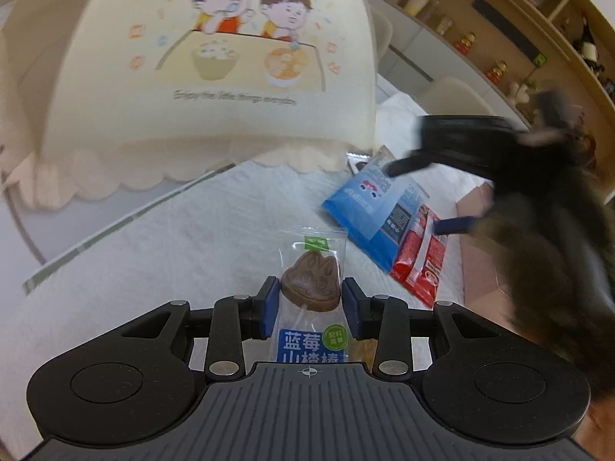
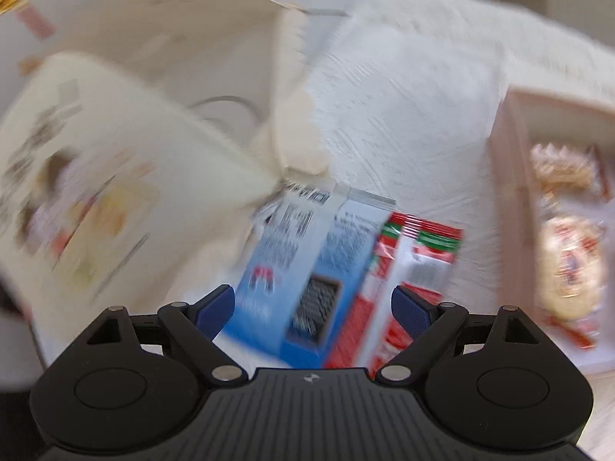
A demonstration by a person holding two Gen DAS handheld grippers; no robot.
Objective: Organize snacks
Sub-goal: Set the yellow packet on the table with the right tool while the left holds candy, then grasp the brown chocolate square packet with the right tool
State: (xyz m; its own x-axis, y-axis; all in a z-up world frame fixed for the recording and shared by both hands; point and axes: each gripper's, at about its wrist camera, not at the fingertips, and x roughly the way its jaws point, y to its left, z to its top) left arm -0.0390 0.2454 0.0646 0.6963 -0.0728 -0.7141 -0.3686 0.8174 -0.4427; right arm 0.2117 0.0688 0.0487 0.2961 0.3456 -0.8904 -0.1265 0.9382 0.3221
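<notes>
My left gripper is shut on a clear-wrapped brown lollipop with a blue label and holds it over the white tablecloth. A blue snack packet lies on a red packet to the right. My right gripper shows there as a motion-blurred black shape over the packets. In the right wrist view my right gripper is open and empty, just above the blue packet and the red packet.
A cream storage box with a cartoon print and a scalloped flap stands at the back left; it also shows in the right wrist view. A pink tray holding wrapped snacks sits at the right. Shelves with jars line the far wall.
</notes>
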